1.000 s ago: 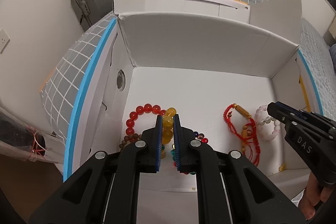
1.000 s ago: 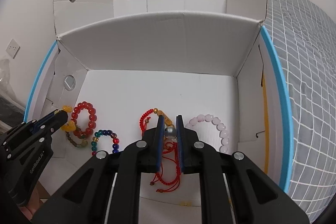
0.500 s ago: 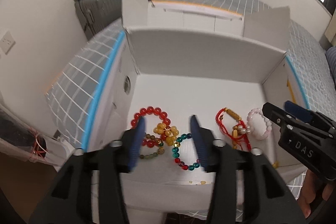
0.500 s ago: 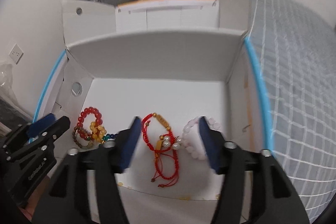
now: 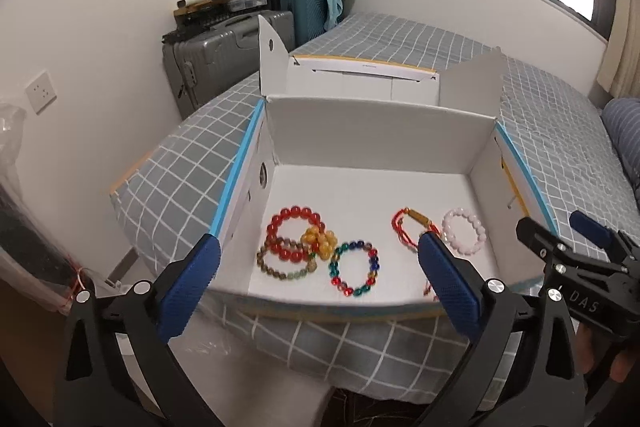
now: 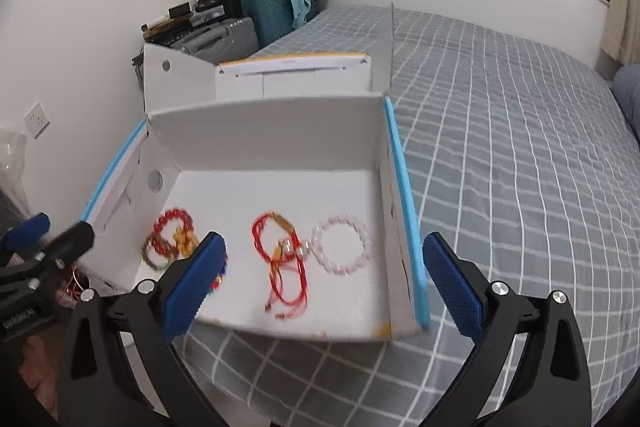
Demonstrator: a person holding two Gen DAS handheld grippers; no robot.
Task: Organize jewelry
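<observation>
An open white box (image 5: pixel 380 131) with blue edges lies on the bed and holds several bracelets. On its floor lie a red bead bracelet (image 5: pixel 294 233), a yellow bead cluster (image 5: pixel 320 242), a brownish bead bracelet (image 5: pixel 280 265), a multicolour bead bracelet (image 5: pixel 354 269), a red cord bracelet (image 5: pixel 406 231) and a pink bead bracelet (image 5: pixel 464 237). The red cord bracelet (image 6: pixel 280 267) and the pink bracelet (image 6: pixel 342 245) also show in the right wrist view. My left gripper (image 5: pixel 320 287) is open and empty, back from the box's near edge. My right gripper (image 6: pixel 320 283) is open and empty, also back from the box.
The box sits on a grey checked bedspread (image 6: pixel 500 147). Grey and teal suitcases (image 5: pixel 224 55) with clutter on top stand against the far wall. A plastic bag (image 5: pixel 16 187) hangs at the left. The box's lid flaps (image 5: pixel 360 75) stand up behind it.
Both grippers have opened and let go of their bracelets, the left a yellow bead cluster, the right a bead on the red cord bracelet. Both have pulled back and up out of the box.
</observation>
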